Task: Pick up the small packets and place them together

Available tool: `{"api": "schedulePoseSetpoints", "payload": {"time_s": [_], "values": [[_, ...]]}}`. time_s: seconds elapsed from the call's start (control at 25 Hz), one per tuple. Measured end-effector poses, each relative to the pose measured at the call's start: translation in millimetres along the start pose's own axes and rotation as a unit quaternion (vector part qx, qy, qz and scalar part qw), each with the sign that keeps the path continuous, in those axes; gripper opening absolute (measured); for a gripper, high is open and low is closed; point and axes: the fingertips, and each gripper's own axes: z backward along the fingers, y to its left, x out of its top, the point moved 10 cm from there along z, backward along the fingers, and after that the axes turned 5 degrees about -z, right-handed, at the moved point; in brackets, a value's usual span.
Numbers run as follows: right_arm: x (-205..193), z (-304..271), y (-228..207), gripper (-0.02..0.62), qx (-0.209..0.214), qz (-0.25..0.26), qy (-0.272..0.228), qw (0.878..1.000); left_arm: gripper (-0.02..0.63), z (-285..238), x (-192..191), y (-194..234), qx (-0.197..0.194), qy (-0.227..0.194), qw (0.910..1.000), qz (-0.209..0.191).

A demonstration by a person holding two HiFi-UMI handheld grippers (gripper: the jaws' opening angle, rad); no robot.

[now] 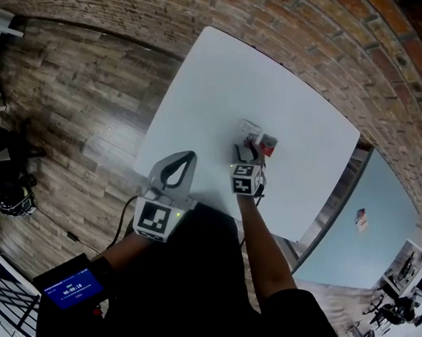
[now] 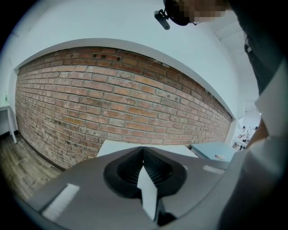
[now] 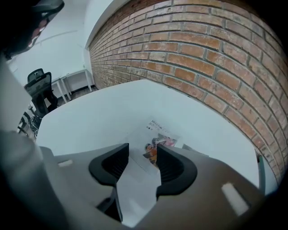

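Two small packets lie together near the front right of the white table (image 1: 225, 75): a white one (image 1: 250, 130) and a red one (image 1: 268, 144). My right gripper (image 1: 248, 153) hovers just in front of them. In the right gripper view it (image 3: 142, 147) is open, and the white printed packet (image 3: 158, 133) lies flat on the table in line with the gap, untouched by the pads. The grey edge of a second packet (image 3: 191, 148) shows to its right. My left gripper (image 1: 190, 157) hangs over the table's front left edge, shut (image 2: 143, 152) on nothing and aimed at the brick wall.
A brick wall (image 1: 346, 35) runs behind the table and wooden floor (image 1: 64, 89) lies to the left. A light blue table (image 1: 363, 224) stands at the right. A blue-screened device (image 1: 71, 290) sits low left. An office chair (image 3: 40, 87) stands beyond the table.
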Motion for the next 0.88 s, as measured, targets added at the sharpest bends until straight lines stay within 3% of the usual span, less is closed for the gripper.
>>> {"api": "schedulePoseSetpoints", "payload": {"time_s": [0.48,0.88], "values": [[5,7,-6,0.198,0.005,-0.001,-0.018,1.000,0.002,1,-1,1,0.006,0.001,1.0000,0.003],[-7,20,-62,0.193,-0.032,-0.077,-0.018,0.996,0.001,1,0,2,0.005,-0.005,1.0000,0.004]]}}
